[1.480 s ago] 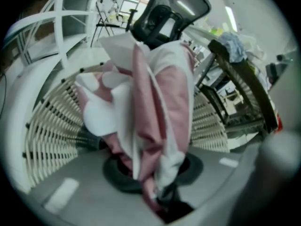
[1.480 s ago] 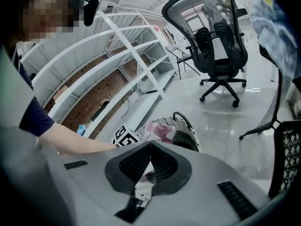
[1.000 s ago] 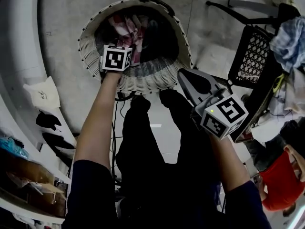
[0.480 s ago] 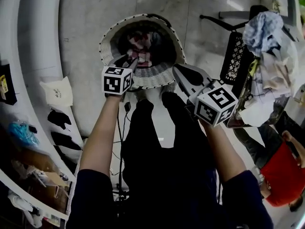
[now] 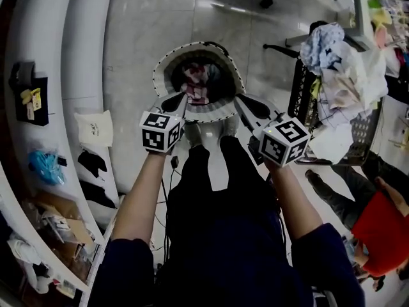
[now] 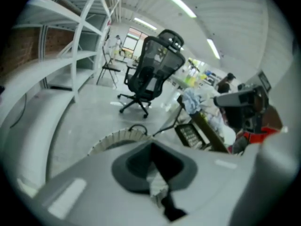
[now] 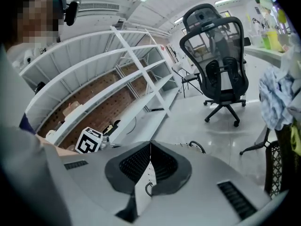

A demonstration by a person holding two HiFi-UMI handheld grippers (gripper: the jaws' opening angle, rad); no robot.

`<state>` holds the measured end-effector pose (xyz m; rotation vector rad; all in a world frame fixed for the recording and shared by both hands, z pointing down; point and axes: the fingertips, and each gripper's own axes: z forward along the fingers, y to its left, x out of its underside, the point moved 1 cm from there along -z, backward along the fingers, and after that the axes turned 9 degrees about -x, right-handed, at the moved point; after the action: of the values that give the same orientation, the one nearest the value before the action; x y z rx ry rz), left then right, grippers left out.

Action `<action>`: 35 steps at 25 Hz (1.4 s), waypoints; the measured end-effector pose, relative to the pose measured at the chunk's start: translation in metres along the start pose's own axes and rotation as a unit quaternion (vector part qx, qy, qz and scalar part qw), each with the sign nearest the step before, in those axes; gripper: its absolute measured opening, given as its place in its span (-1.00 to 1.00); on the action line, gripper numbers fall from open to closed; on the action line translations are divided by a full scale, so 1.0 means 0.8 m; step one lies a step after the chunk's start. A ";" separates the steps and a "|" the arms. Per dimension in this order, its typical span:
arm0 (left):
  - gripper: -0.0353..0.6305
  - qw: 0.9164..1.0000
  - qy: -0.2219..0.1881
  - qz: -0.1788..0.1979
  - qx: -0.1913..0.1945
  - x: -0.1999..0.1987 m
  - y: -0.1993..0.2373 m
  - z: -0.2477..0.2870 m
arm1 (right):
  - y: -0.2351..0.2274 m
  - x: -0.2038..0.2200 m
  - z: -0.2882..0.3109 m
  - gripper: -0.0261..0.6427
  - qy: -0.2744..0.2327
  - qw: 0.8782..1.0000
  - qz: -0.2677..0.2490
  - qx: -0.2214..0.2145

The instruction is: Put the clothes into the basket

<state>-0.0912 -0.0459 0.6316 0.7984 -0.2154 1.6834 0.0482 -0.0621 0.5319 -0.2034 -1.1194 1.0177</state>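
The white wicker basket stands on the floor ahead of my feet. Red, pink and dark clothes lie inside it. Both grippers hang high above its near rim. My left gripper holds nothing; its jaws have just been closing and now meet, as the left gripper view shows, with the basket rim below. My right gripper is over the basket's right side, its jaws pressed together on nothing.
A black crate rack heaped with more clothes stands to the right of the basket. White curved shelves run along the left. A black office chair stands beyond. A person in red is at lower right.
Both grippers have risen away from the basket, which looks smaller and farther below. The left gripper came up off the basket's left rim and its jaws closed.
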 end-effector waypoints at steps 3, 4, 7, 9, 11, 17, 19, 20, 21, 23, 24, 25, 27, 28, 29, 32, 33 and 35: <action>-0.88 1.000 -0.024 0.002 0.008 -0.028 -0.022 -0.047 | 0.028 -0.028 -0.020 -0.90 -0.015 1.000 -0.015 -0.006; -0.88 0.999 -0.034 0.004 0.010 -0.038 -0.030 -0.064 | 0.038 -0.038 -0.026 -0.90 -0.020 1.000 -0.022 -0.009; -0.88 0.997 -0.068 0.015 0.017 -0.070 -0.052 -0.115 | 0.070 -0.070 -0.046 -0.90 -0.036 0.998 -0.048 -0.017; -0.88 0.996 -0.089 0.023 0.021 -0.090 -0.065 -0.147 | 0.092 -0.090 -0.059 -0.90 -0.047 0.996 -0.067 -0.022; -0.88 0.994 -0.104 0.031 0.025 -0.107 -0.077 -0.176 | 0.114 -0.109 -0.071 -0.90 -0.060 0.994 -0.084 -0.027; -0.89 0.985 -0.159 0.064 0.030 -0.162 -0.108 -0.249 | 0.170 -0.151 -0.098 -0.90 -0.093 0.987 -0.125 -0.042; -0.88 0.980 -0.181 0.072 0.034 -0.182 -0.119 -0.269 | 0.183 -0.163 -0.107 -0.90 -0.105 0.984 -0.135 -0.046; -0.88 0.978 -0.191 0.076 0.036 -0.192 -0.124 -0.279 | 0.189 -0.168 -0.111 -0.90 -0.111 0.983 -0.139 -0.047; -0.88 0.976 -0.200 0.080 0.039 -0.200 -0.129 -0.288 | 0.196 -0.172 -0.116 -0.90 -0.116 0.982 -0.143 -0.049; -0.88 0.971 -0.218 0.090 0.044 -0.217 -0.138 -0.308 | 0.210 -0.180 -0.124 -0.90 -0.123 0.979 -0.152 -0.053; -0.88 0.968 -0.227 0.096 0.045 -0.225 -0.142 -0.319 | 0.217 -0.183 -0.128 -0.90 -0.127 0.978 -0.157 -0.055; -0.88 0.966 -0.235 0.101 0.046 -0.233 -0.145 -0.328 | 0.225 -0.187 -0.132 -0.90 -0.130 0.976 -0.164 -0.057; -0.88 0.960 -0.252 0.110 0.048 -0.247 -0.151 -0.347 | 0.238 -0.195 -0.140 -0.90 -0.135 0.973 -0.178 -0.060; -0.88 0.958 -0.260 0.112 0.048 -0.252 -0.154 -0.356 | 0.245 -0.198 -0.144 -0.90 -0.137 0.971 -0.185 -0.063; -0.88 0.956 -0.267 0.115 0.049 -0.257 -0.156 -0.363 | 0.250 -0.202 -0.147 -0.90 -0.140 0.969 -0.191 -0.065; -0.88 0.950 -0.281 0.122 0.055 -0.265 -0.160 -0.378 | 0.265 -0.210 -0.156 -0.90 -0.148 0.965 -0.205 -0.069; -0.88 0.949 -0.286 0.123 0.058 -0.268 -0.160 -0.383 | 0.270 -0.212 -0.157 -0.90 -0.150 0.964 -0.209 -0.071; -0.88 0.946 -0.294 0.125 0.061 -0.272 -0.162 -0.392 | 0.280 -0.216 -0.160 -0.90 -0.154 0.961 -0.217 -0.075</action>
<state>-0.0796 -0.0128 0.2300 1.4080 -0.6528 1.6598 0.0141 -0.0252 0.2252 0.0843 -1.4500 0.5826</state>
